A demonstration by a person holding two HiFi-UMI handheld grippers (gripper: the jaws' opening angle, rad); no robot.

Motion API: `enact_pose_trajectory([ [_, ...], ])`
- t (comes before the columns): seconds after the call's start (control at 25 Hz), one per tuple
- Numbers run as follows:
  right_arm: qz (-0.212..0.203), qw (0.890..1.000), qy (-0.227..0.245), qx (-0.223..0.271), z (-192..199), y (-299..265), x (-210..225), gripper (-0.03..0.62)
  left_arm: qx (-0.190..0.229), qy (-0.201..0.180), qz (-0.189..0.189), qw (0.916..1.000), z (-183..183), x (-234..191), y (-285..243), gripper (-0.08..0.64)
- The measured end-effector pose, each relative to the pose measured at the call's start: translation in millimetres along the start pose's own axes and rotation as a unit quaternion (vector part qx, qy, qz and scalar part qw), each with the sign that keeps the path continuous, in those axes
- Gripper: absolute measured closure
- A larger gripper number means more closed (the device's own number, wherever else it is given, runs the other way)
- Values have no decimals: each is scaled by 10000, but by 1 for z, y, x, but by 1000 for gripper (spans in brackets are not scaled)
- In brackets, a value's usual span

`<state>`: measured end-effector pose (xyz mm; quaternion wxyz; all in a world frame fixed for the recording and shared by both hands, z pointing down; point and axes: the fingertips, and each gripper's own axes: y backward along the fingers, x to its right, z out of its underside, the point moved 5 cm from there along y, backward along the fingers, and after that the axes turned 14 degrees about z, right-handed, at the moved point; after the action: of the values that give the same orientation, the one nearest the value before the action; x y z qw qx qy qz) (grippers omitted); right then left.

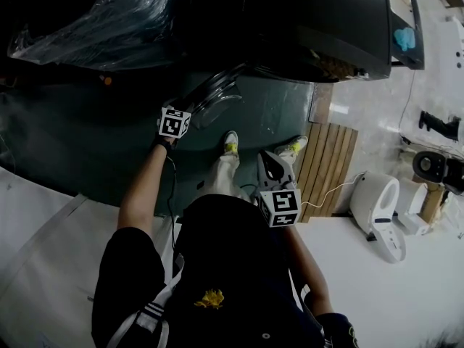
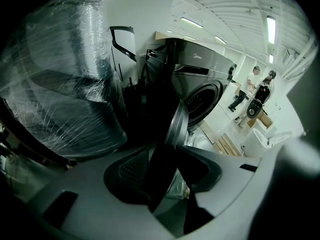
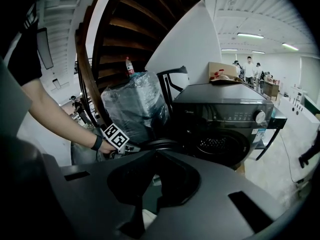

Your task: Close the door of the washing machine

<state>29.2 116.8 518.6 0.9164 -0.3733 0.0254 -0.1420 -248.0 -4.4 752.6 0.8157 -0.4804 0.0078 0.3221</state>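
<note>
On the dark floor, near the edge of the wooden pallet [image 1: 330, 158], find the washing machine [image 1: 319, 20] with its door [image 1: 217, 100] wide open, standing out from the front toward the feet [image 1: 230, 145] and well apart from the round opening [image 2: 202, 101]. Note the left gripper [image 1: 192, 113] clamped on the free rim of this door, rim edge-on between both jaws, pads pressing on each side. Judge the step as the swing toward the opening, hardly begun.

Hold the clamp firm but do not squeeze harder, because of the thin, curved rim, likely to slide out of the pads. Push along an arc around the hinge, never straight at the machine, and turn the wrist together with the door to avoid twisting the rim. Mind the plastic-wrapped bulk [image 1: 94, 20] just beside the door on the left: swing away from it, not against it. Slow down near the front, then probably release the rim before getting the jaws caught between door and front panel, and press on the outer face until hearing the latch.

Leave the right gripper [image 1: 272, 167] back near the waist, jaws together and holding nothing, or bring it forward for the last press if needed. Place the feet clear of the door's path
</note>
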Motion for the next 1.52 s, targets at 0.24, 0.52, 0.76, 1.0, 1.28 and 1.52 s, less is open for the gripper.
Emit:
enact_pose_trajectory([
  [0.24, 67, 9999, -85, -94, 13, 6, 12, 561, -73, 371, 109, 9992, 7, 25, -6, 379],
  [0.52, 120, 9997, -193, -46, 13, 13, 23, 561, -678, 832, 643, 9921, 2, 56, -10, 396],
  [0.76, 247, 9990, -379, -7, 16, 16, 41, 561, -762, 1015, 872, 9881, 1, 87, -27, 397],
  [1.0, 267, 9988, -399, -31, 17, 20, 50, 561, -630, 1427, 915, 9835, 3, 124, -41, 397],
  [1.28, 338, 9980, -532, -56, 21, 26, 60, 561, -685, 1650, 1032, 9785, -2, 163, -59, 396],
  [1.52, 516, 9969, -585, -79, 26, 29, 88, 561, -617, 1683, 1234, 9760, -15, 198, -85, 394],
])
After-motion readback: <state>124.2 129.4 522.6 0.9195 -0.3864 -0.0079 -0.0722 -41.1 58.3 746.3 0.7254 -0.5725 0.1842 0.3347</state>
